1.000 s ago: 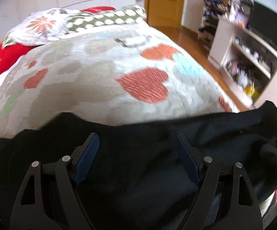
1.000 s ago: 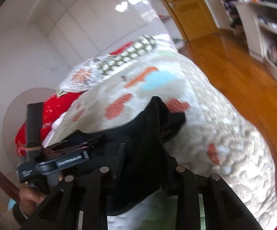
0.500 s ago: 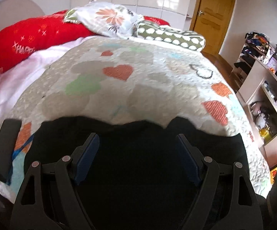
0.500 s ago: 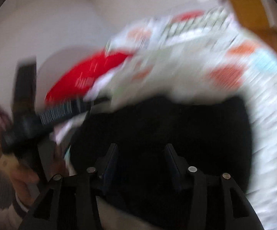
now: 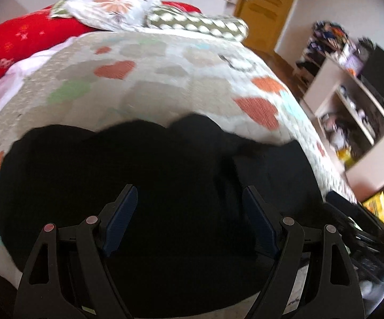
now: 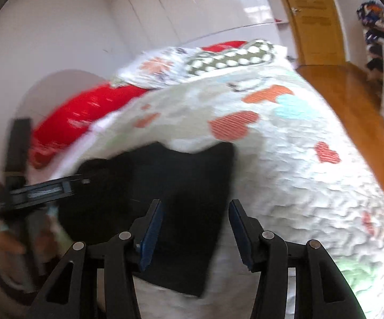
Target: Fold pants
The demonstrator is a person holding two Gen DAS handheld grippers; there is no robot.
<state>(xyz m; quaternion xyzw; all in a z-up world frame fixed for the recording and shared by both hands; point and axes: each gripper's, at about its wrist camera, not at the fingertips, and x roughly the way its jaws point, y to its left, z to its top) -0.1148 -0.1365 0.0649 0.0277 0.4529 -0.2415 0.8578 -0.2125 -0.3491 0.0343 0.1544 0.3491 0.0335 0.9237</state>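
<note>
My right hand-held gripper [image 6: 194, 228] has let go of the black pants [image 6: 181, 202] and now hovers spread, like my left hand-held gripper [image 5: 189, 212]; pants lie folded at the bed's [image 6: 298, 186] near edge, needing another fold.

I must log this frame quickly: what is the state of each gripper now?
Left gripper: open, holding nothing, above the pants.
Right gripper: open, holding nothing.
</note>
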